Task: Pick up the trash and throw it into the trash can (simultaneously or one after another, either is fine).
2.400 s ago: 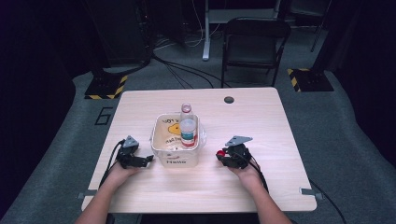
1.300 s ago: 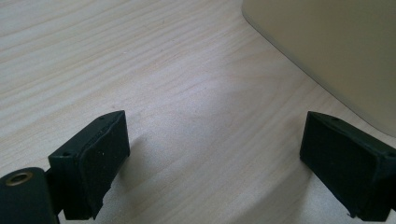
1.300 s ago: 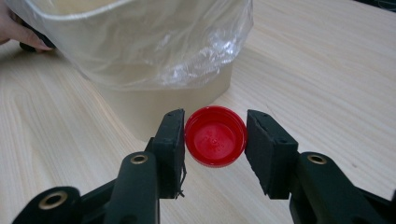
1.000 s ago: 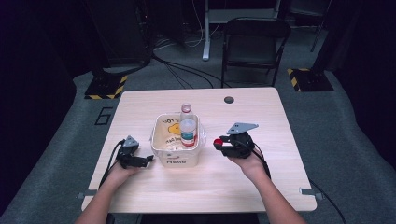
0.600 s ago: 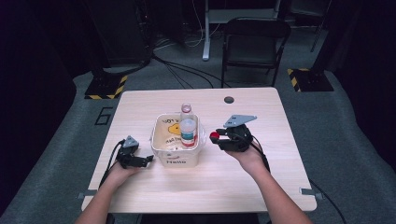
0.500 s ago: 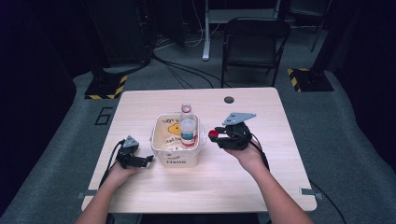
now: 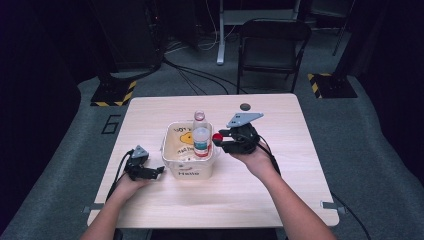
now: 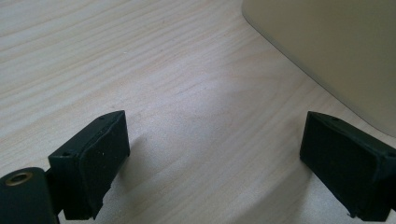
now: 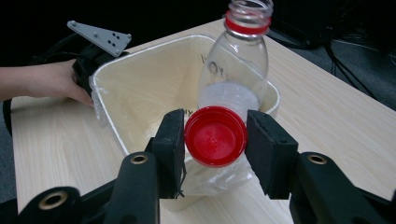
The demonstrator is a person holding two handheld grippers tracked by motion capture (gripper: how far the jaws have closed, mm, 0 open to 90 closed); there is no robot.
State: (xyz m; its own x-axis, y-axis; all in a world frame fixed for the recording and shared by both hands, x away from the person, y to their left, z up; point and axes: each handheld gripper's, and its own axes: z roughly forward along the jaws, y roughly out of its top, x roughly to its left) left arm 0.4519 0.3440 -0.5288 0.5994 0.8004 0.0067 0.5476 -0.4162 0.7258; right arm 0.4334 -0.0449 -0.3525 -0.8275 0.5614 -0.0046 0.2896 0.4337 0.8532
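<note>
A cream plastic bin [image 7: 176, 159] [image 9: 140, 79] stands mid-table with an uncapped clear bottle [image 7: 201, 134] [image 9: 236, 70] leaning at its right side. My right gripper [image 7: 220, 140] [image 9: 215, 137] is shut on a red bottle cap [image 7: 217, 138] [image 9: 215, 135], held just above the bin's right rim beside the bottle. My left gripper [image 7: 159, 171] [image 8: 212, 161] rests open on the table with nothing between its jaws, close to the bin's left wall [image 8: 336, 51].
A small dark disc [image 7: 245, 106] lies near the table's far edge. The light wooden table [image 7: 280, 170] has bare room to the right and front. A black chair [image 7: 272, 47] stands behind the table.
My right gripper has lifted from the table and moved left toward the bin, carrying the red cap up to the bottle. The left gripper has stayed put.
</note>
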